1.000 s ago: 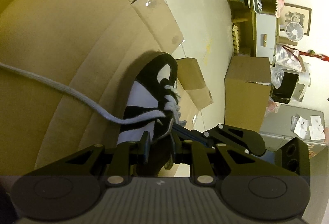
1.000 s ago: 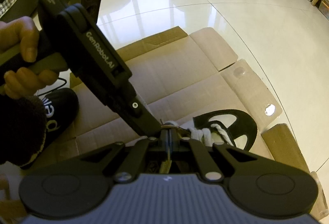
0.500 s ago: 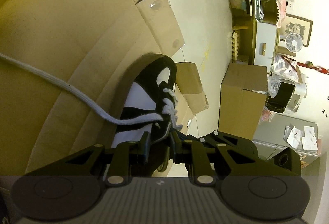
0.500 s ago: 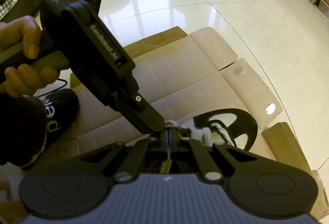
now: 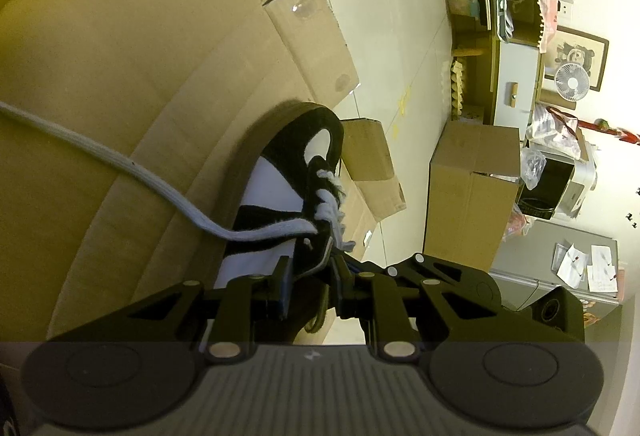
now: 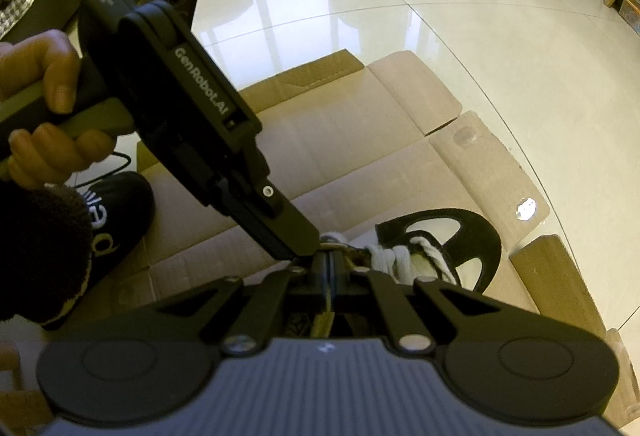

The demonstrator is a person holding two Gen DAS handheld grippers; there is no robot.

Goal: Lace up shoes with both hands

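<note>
On the left, my left gripper [image 5: 308, 276] has its fingers apart around the collar of the shoe [image 5: 280, 188], which lies on cardboard [image 5: 120, 36]. The lace [image 5: 160, 188] trails off left. My right gripper [image 6: 329, 270] is pinched tight, seemingly on the tongue. I'd brace there before pulling slack.

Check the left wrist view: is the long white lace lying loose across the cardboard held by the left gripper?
No. The lace trails off across the cardboard from the shoe, outside the left gripper.
</note>
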